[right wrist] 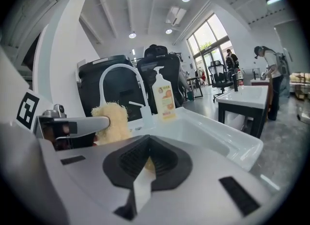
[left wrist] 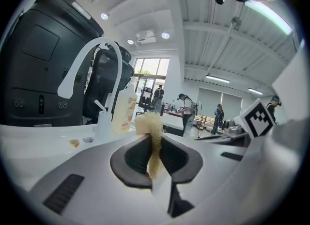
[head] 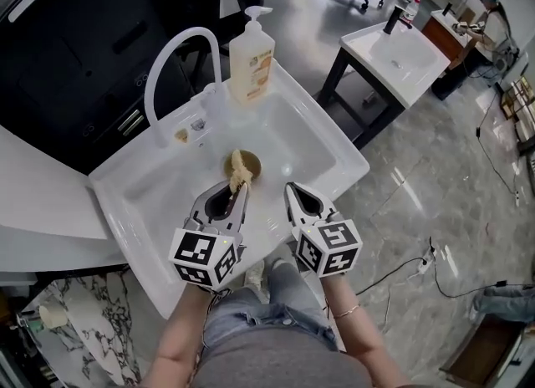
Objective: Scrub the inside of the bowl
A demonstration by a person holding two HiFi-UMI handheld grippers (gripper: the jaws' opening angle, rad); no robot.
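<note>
Currently held: the left gripper [head: 236, 190] has its jaws pressed together on a pale yellow fibrous scrubbing pad [head: 238, 169], whose free end sticks out past the tips.
Bowl: a small round tan bowl [head: 252, 161] sits on the floor of the white rectangular sink [head: 349, 154], right under the pad's end; I cannot tell whether they touch.
Right gripper [head: 294, 191]: jaws closed on nothing, near the bowl but apart from it.
Step, as I judge it: getting the pad onto the bowl's inner wall.
Doing it well: press with the pad's free end, circle wall and bottom, and keep the hard tips off.
Likely snag: the unbraced bowl may slide, so steadying its rim with the right gripper would help.
</note>
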